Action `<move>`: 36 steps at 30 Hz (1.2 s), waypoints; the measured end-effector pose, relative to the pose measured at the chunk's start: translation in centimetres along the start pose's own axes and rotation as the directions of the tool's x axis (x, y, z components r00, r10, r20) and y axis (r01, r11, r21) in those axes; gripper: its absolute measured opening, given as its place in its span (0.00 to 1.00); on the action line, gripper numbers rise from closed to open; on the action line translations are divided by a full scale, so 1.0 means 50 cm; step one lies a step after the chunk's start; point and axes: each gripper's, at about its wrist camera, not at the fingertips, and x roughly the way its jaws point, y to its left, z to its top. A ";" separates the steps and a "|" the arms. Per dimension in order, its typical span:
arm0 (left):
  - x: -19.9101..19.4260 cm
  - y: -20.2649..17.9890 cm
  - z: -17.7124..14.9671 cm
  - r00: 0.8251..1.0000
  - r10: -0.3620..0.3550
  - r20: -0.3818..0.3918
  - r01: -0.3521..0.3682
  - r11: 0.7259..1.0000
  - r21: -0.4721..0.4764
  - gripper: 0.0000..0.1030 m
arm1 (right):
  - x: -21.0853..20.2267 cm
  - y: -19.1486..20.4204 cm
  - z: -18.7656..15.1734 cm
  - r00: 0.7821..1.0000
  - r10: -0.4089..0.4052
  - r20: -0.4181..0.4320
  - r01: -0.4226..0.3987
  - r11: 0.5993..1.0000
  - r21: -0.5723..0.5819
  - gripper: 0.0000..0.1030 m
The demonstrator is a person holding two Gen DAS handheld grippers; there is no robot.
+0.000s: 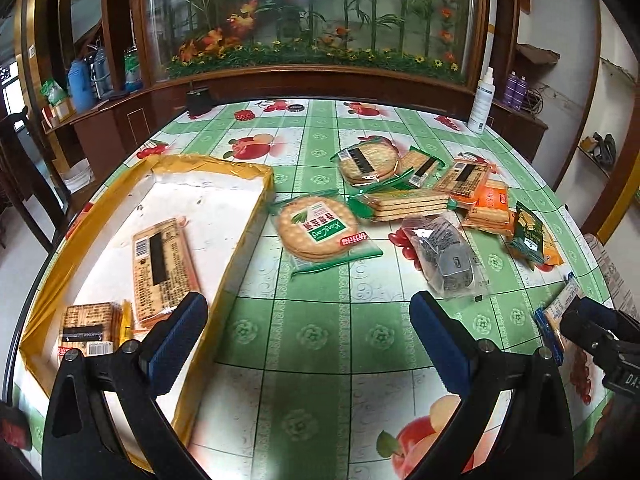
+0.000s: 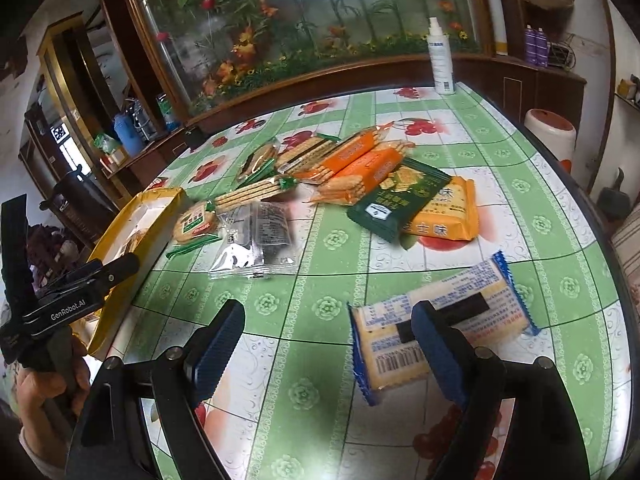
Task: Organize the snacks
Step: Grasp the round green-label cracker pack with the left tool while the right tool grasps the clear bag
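Left wrist view: fruit-print green tablecloth (image 1: pixel 312 332), planter window (image 1: pixel 312 16) behind

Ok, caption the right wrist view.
Open right gripper beside a blue-edged cracker pack, snack pile beyond.

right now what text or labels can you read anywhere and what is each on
"GenRobot.AI": on the left gripper, seen from the right wrist.
"DAS", cut off at the frame edge: on the right gripper, seen from the left wrist.
Print on the round cracker pack and the blue-edged pack: too blurred to read.
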 end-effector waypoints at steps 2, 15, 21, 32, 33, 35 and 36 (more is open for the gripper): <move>0.007 -0.003 0.002 1.000 -0.007 -0.008 0.007 1.000 -0.003 0.98 | 0.006 0.005 0.003 1.000 0.006 -0.004 -0.006 1.000 -0.004 0.85; 0.084 -0.045 0.034 0.990 -0.114 -0.085 0.111 0.993 -0.037 0.98 | 0.054 0.037 0.027 0.998 0.040 -0.041 -0.041 0.999 -0.014 0.85; 0.140 -0.047 0.056 0.979 -0.155 -0.132 0.149 0.987 -0.056 0.98 | 0.069 0.046 0.043 0.998 0.047 -0.048 -0.048 0.999 -0.017 0.85; 0.187 0.041 0.095 0.978 -0.157 -0.135 0.138 0.980 -0.142 0.98 | 0.123 0.079 0.077 0.996 0.048 -0.077 -0.052 0.997 -0.051 0.85; 0.189 0.049 0.099 0.982 -0.139 -0.128 0.120 0.982 -0.146 0.98 | 0.131 0.082 0.080 0.995 0.048 -0.083 -0.053 0.997 -0.054 0.85; 0.198 0.075 0.105 0.987 -0.101 -0.126 0.077 0.980 -0.182 0.98 | 0.148 0.090 0.089 0.994 0.055 -0.093 -0.060 0.996 -0.060 0.85; 0.204 0.083 0.106 0.983 -0.125 -0.133 0.096 0.974 -0.204 0.98 | 0.157 0.095 0.095 0.994 0.057 -0.099 -0.063 0.996 -0.065 0.85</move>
